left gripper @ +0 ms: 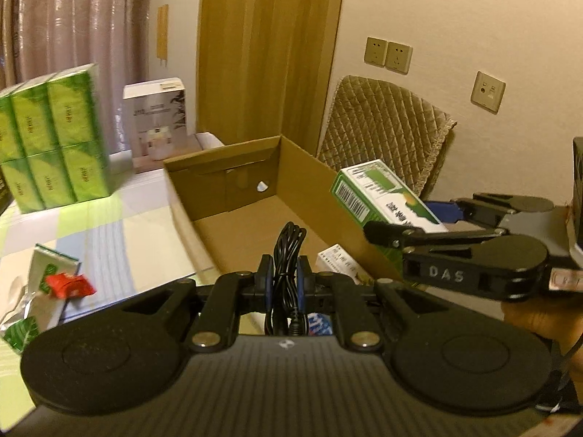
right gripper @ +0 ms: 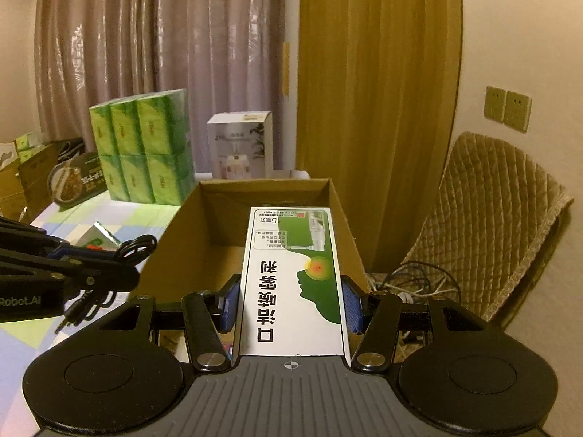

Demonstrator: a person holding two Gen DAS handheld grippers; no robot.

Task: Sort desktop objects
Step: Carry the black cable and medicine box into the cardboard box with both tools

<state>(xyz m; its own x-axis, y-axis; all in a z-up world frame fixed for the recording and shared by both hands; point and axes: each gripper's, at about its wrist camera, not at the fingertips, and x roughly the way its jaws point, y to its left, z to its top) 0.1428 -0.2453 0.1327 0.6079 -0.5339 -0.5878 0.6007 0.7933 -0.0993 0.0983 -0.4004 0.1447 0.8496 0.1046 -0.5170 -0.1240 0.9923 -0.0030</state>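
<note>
My left gripper (left gripper: 285, 271) is shut on a coiled black cable (left gripper: 288, 251) and hangs over the near end of an open cardboard box (left gripper: 255, 167). In the right wrist view my right gripper (right gripper: 291, 300) is shut on a long white-and-green medicine box (right gripper: 291, 276), its blue pads (right gripper: 351, 307) pressing both sides, above the cardboard box (right gripper: 262, 189). The left wrist view catches that right gripper (left gripper: 419, 233) coming in from the right with the medicine box (left gripper: 379, 193). A small white packet (left gripper: 337, 258) lies inside the cardboard box.
A stack of green tissue packs (left gripper: 54, 134) and a white carton (left gripper: 156, 123) stand at the table's far side. An opened green sachet with a red wrapper (left gripper: 69, 284) lies on the checked tablecloth. A quilted chair (right gripper: 488, 225) and tangled cords (right gripper: 408, 287) are right of the box.
</note>
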